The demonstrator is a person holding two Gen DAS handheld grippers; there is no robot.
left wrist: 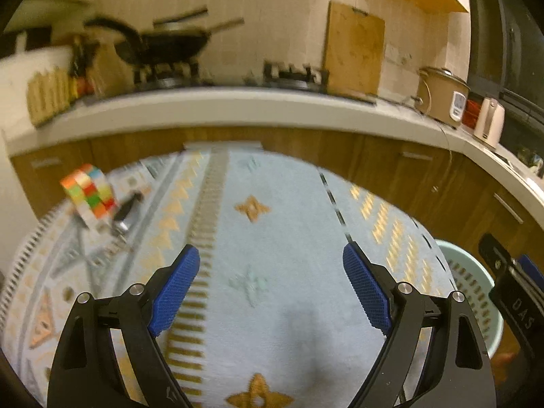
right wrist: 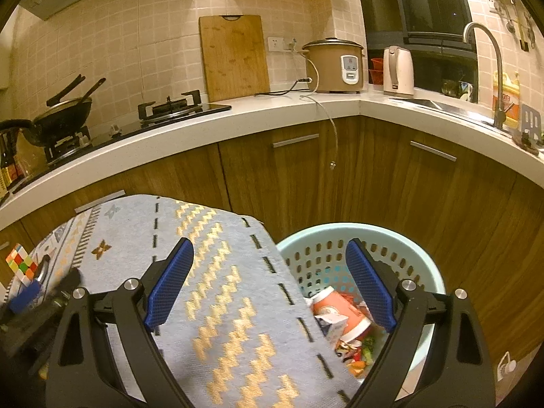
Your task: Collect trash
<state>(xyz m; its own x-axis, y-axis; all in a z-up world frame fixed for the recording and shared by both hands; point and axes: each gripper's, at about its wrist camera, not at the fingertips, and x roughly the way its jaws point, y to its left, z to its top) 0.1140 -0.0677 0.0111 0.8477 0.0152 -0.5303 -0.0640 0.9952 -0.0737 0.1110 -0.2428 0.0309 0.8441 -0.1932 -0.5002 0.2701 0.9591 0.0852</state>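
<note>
- The left gripper (left wrist: 271, 285) is being held with its blue pads (left wrist: 175, 292) wide apart; nothing is being gripped between them.
- It is being pointed down over a pale blue patterned cloth (left wrist: 272, 224) covering a table; that view is blurred.
- The right gripper (right wrist: 270, 285) is likewise being held with its jaws spread and nothing between them.
- It is being held above the cloth's edge and a mint-green perforated basket (right wrist: 340, 234) standing just beside the table, in front of the wooden cabinets (right wrist: 289, 183).
- Trash is being contained in the basket: an orange-and-white paper cup (right wrist: 340, 309) lying on its side, a small carton (right wrist: 333, 328) touching it, and crumpled wrappers (right wrist: 357, 350) below.
- A multicoloured puzzle cube (left wrist: 89, 192) is being seen near the cloth's far left corner, with a dark metal-tipped object (left wrist: 125, 210) just beside it; its identity cannot be told.
- On the counter beyond, a wok (right wrist: 59, 119), an upright cutting board (right wrist: 234, 57), a rice cooker (right wrist: 335, 66) and a kettle (right wrist: 398, 71) are being recorded.
</note>
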